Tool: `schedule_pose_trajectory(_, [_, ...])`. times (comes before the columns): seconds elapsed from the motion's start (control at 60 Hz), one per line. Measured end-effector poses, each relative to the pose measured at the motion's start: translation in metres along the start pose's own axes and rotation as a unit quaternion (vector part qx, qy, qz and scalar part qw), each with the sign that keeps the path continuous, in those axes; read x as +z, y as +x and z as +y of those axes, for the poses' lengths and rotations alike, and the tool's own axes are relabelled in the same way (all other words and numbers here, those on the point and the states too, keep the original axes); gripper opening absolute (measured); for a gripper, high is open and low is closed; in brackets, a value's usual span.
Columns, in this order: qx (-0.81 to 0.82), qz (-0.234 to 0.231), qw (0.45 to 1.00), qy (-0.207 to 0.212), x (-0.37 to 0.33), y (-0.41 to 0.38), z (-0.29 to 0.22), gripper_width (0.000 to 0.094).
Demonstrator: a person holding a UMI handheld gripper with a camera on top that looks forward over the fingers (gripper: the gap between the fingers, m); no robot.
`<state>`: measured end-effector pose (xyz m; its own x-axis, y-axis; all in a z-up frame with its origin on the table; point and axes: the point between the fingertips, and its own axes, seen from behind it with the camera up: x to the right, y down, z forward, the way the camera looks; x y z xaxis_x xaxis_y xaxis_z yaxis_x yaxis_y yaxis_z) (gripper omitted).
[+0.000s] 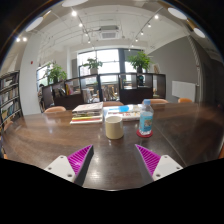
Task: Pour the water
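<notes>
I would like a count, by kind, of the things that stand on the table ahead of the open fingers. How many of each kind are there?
Mug: 1
Bottle: 1
Book stack: 1
Total: 3
All stand on the table, beyond the open gripper, which holds nothing.

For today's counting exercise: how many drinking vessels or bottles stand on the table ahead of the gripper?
2: a white cup just beyond the open gripper, and a water bottle beside it. Others may hide among the distant books.
</notes>
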<state>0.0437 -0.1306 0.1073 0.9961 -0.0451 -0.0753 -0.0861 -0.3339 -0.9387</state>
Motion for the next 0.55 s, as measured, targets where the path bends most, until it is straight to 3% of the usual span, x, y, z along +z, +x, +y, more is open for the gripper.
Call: schedule_pose_trajectory(0.55, [-0.035,-0.012,0.999,0.034,-0.054,-0.029,-0.030,0.0851])
